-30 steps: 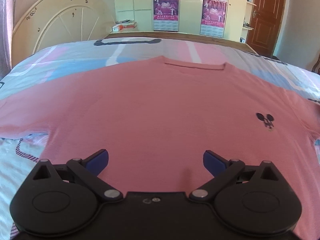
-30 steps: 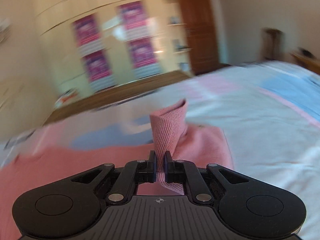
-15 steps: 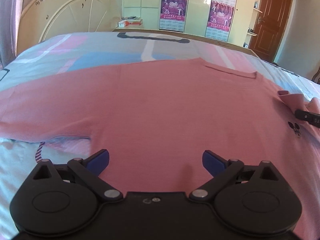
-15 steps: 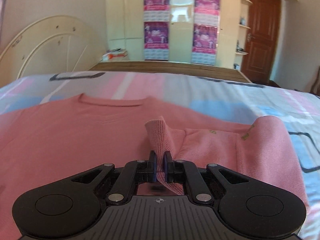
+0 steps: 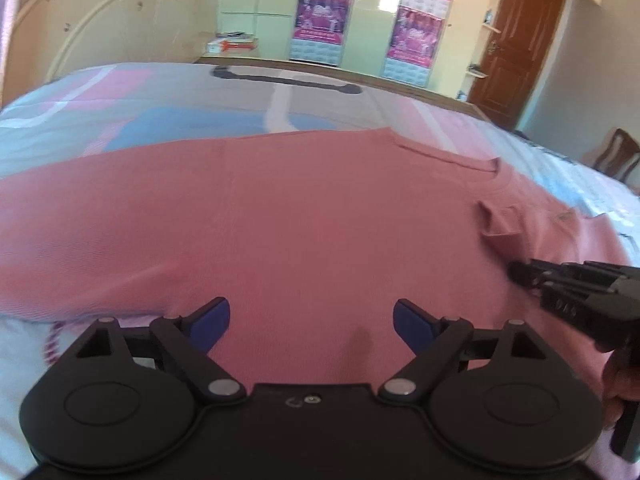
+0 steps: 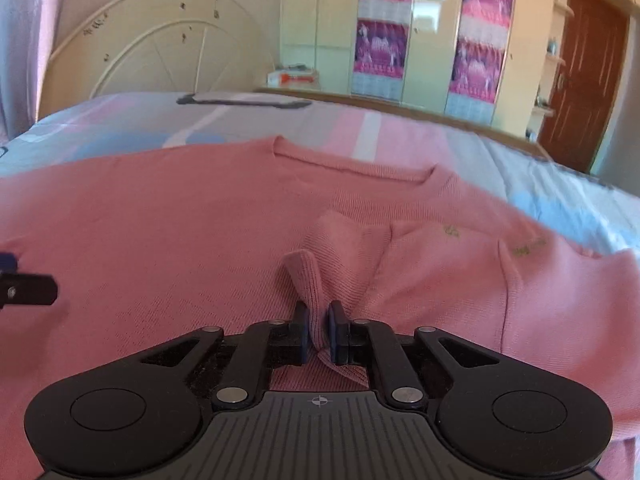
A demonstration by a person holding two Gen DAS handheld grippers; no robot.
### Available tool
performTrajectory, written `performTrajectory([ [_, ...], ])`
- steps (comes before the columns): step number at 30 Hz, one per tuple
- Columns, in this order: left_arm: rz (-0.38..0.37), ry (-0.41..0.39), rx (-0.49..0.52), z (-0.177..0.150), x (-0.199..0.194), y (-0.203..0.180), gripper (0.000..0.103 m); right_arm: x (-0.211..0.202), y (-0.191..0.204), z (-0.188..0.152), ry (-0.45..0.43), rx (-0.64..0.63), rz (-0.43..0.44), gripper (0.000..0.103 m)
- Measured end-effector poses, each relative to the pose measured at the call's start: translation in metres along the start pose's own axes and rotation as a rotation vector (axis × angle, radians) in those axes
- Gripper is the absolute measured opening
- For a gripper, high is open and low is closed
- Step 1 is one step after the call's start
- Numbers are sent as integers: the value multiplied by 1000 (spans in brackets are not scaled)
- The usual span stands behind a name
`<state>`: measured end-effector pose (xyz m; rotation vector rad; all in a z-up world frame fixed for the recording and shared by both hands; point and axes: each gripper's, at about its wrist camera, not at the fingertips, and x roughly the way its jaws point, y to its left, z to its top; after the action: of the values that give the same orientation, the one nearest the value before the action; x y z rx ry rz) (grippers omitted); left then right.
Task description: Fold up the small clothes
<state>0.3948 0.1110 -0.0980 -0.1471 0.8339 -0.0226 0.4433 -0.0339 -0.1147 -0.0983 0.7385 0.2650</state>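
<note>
Lying flat across the bed (image 5: 168, 96), the pink shirt (image 5: 280, 220) spreads front-up with its collar toward the far side and one sleeve (image 6: 440, 256) folded inward over the chest. The left gripper (image 5: 310, 320) hovers over the shirt's lower hem, its jaws spread wide though they have just been closing a little, with nothing caught between them. The right gripper (image 6: 319, 330) sits at the folded sleeve's edge; its jaws have just been opening slightly, and a fold of the sleeve's cuff stands between the blue pads, whether pressed I cannot tell.
</note>
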Motion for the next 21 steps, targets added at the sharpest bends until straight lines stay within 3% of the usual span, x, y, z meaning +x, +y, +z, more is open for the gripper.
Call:
performTrajectory([
  [1,-21,0,0,2,3,-5,87,-2,-3,1,-5,8,3,32],
  [2,-42,0,-1,5,6,-11,85,-7,-10,1,-24,32,2,38],
  [6,-160,3,-22,14,23,-44,83,-31,-47,-5,-104,154,-38,38],
  [9,-243,32,-39,20,45,-72,81,-41,-80,-12,-108,229,-134,33],
  [13,-268,75,-52,29,77,-99,72,-63,-125,-24,-82,327,-224,30],
  [15,-270,74,-34,35,88,-109,60,-73,-142,-30,-82,361,-256,30],
  [17,-255,75,25,37,97,-121,16,-82,-154,-37,-80,390,-280,30],
  [18,-258,73,45,39,101,-123,7,-82,-159,-38,-80,406,-291,30],
  [21,-283,-2,12,47,86,-112,6,-92,-172,-47,-81,450,-321,30],
])
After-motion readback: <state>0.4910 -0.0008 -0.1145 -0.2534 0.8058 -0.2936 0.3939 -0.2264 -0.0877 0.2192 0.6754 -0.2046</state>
